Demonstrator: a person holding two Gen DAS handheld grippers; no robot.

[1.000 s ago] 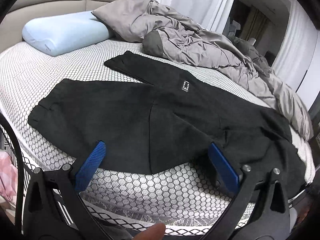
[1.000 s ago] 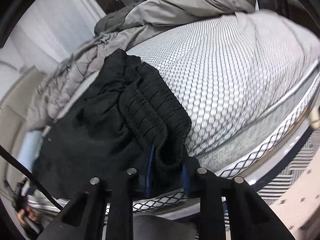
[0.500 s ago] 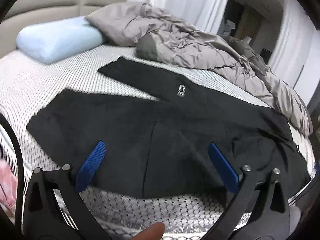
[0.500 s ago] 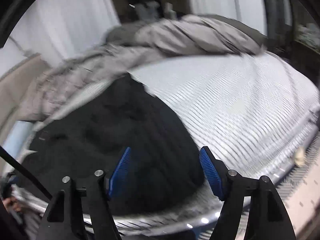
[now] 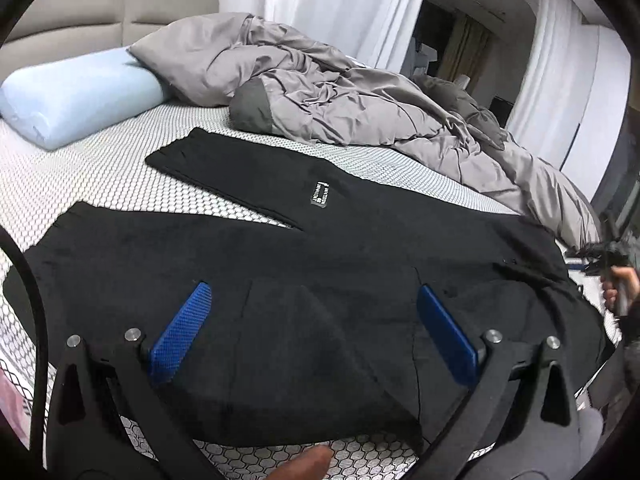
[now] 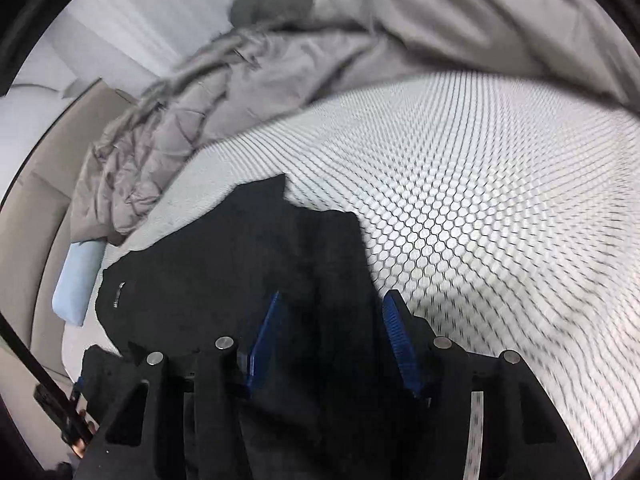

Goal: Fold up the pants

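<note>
Black pants [image 5: 304, 272] are lying spread across the mattress [image 5: 100, 172], the left gripper [image 5: 320, 328] hovering wide apart above the near leg, the right gripper [image 6: 332, 336] half-parted over the waistband at 3 o'clock, risking bunching if it clamps crookedly.

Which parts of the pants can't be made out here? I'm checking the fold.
- Left wrist view: the label on the pants is too small to read.
- Left wrist view: the waistband end runs off the right edge.
- Right wrist view: motion blur, and the right claw covers the near fabric.
</note>
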